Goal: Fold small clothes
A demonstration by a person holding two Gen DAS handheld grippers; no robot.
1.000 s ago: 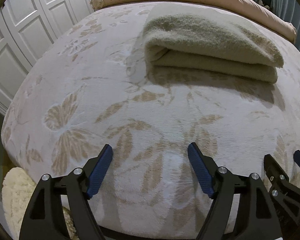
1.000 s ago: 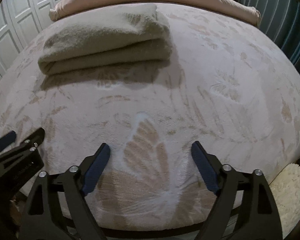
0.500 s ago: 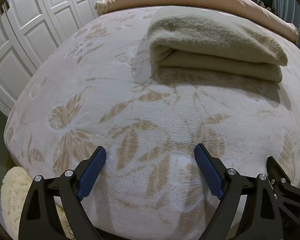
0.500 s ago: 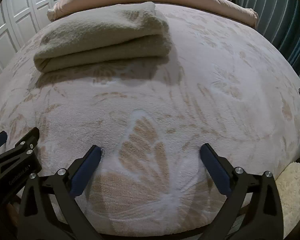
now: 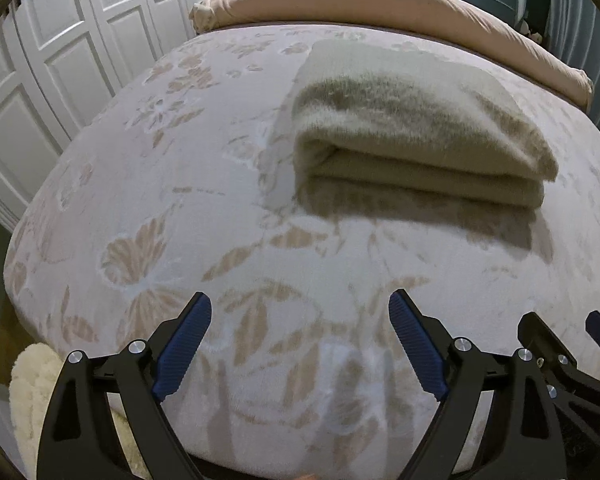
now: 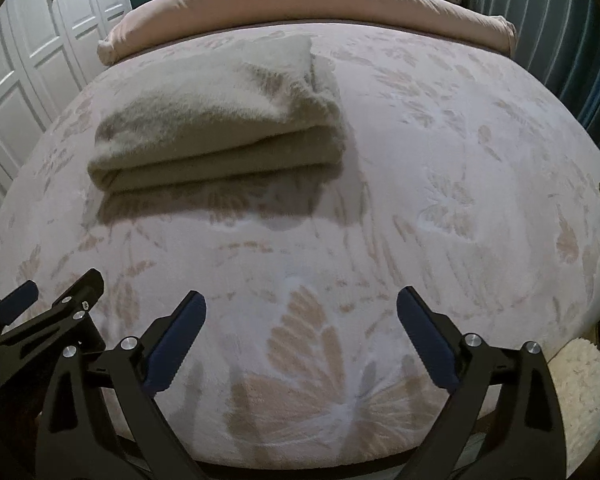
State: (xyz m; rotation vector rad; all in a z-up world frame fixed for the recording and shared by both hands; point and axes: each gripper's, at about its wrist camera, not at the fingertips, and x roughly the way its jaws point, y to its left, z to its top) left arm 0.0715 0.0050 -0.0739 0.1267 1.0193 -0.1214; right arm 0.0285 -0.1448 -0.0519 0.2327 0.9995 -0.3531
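A beige fuzzy garment (image 5: pixel 416 136) lies folded in a neat stack on the bed, far of both grippers; it also shows in the right wrist view (image 6: pixel 220 128). My left gripper (image 5: pixel 300 316) is open and empty, low over the bed's near edge. My right gripper (image 6: pixel 300 316) is open and empty beside it, also near the front edge. Each gripper shows at the edge of the other's view: the right one (image 5: pixel 572 344), the left one (image 6: pixel 48 300).
The bed (image 5: pixel 220 184) has a pale cover with tan butterfly and leaf patterns. A pinkish rolled duvet (image 6: pixel 300 4) lies along the far side. White wardrobe doors (image 5: pixel 60 60) stand at the left. A cream fluffy rug (image 6: pixel 580 380) lies on the floor below.
Both grippers have pulled back and risen a little from the folded garment. Both stay open and empty. The garment has not moved.
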